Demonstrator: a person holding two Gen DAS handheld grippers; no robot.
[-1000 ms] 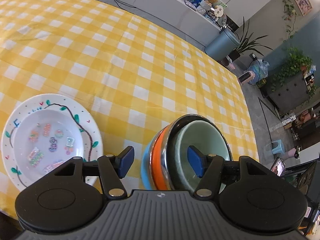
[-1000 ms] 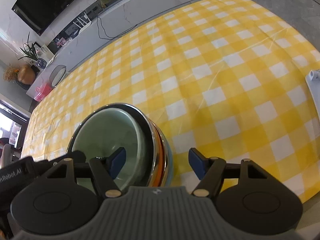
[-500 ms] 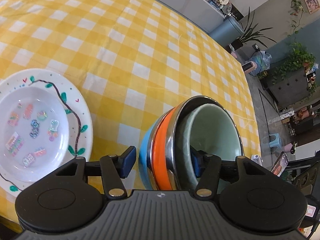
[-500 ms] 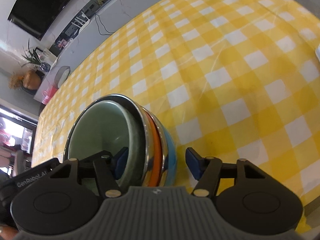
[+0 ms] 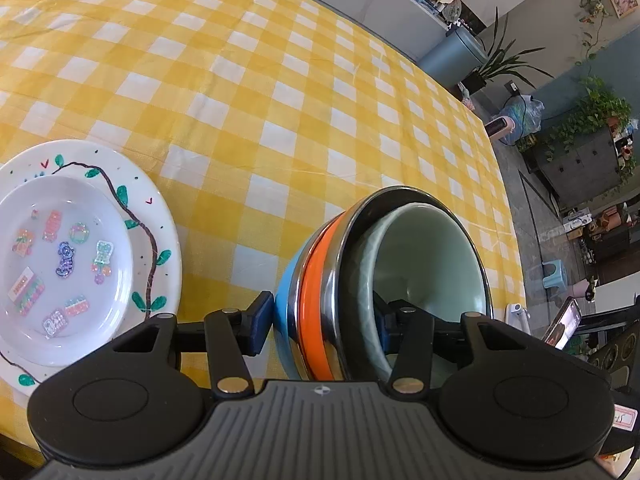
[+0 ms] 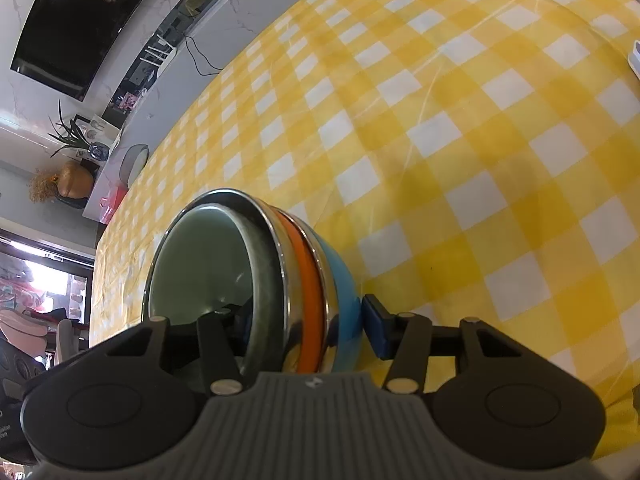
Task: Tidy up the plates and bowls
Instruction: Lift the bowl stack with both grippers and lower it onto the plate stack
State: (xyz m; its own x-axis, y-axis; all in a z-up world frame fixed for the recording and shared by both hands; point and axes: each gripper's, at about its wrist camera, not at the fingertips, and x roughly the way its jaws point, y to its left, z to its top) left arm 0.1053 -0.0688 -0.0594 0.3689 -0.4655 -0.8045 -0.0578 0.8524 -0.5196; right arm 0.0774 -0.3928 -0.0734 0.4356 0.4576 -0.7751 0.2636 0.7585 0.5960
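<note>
So the nested bowl stack (image 5: 320,280) (pale green inside steel-rimmed orange and blue ones) sits on the yellow checked tablecloth (image 5: 280,100), rims up. Left gripper (image 5: 320,322) and right gripper (image 6: 304,322) each straddle its wall from opposite sides, jaws just been closing; whether the pads press yet, can't tell. Painted plate (image 5: 160,240) lies beside it.

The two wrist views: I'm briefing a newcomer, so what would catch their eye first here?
First the nested bowl stack, pale green inside steel, orange and blue, near the table's front edge, straddled on opposite rims by the left tool and right tool, whose jaws have just been closing. Then the yellow checked tablecloth, and the white painted plates to the stack's left in the left wrist view.
</note>
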